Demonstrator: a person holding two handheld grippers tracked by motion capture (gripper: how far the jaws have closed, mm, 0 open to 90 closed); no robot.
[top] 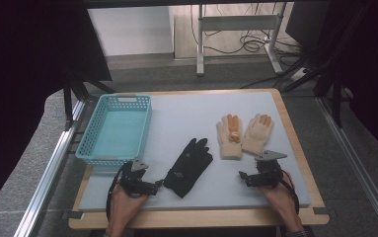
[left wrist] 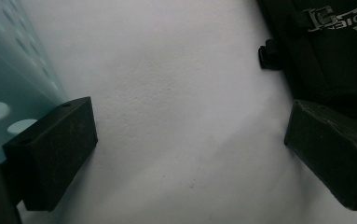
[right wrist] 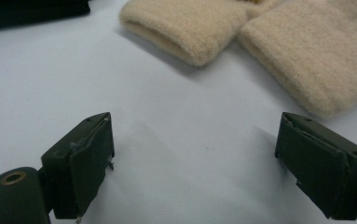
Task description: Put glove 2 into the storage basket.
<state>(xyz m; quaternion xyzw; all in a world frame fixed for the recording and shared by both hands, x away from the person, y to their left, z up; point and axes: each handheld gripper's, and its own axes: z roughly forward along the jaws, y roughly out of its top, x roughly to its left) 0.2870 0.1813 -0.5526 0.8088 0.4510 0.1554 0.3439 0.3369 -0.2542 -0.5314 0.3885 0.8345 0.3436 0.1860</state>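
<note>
A black glove (top: 189,165) lies flat in the middle of the white mat (top: 191,116), fingers pointing away. Its cuff with a printed logo (left wrist: 330,42) is at the upper right of the left gripper view. Two cream knit gloves (top: 243,136) lie side by side at the right, and their cuffs (right wrist: 260,32) are just ahead in the right gripper view. My left gripper (top: 144,177) (left wrist: 192,126) rests open on the mat, between the basket and the black glove. Below the cream gloves, my right gripper (top: 258,170) (right wrist: 199,137) is open too. Bare mat lies between both pairs of jaws.
A teal plastic basket (top: 115,127) stands on the table's left side, and its perforated wall (left wrist: 13,79) is close to my left jaw. The wooden table edge (top: 201,218) runs along the front. Metal rails flank the table, and a desk frame with cables stands beyond it.
</note>
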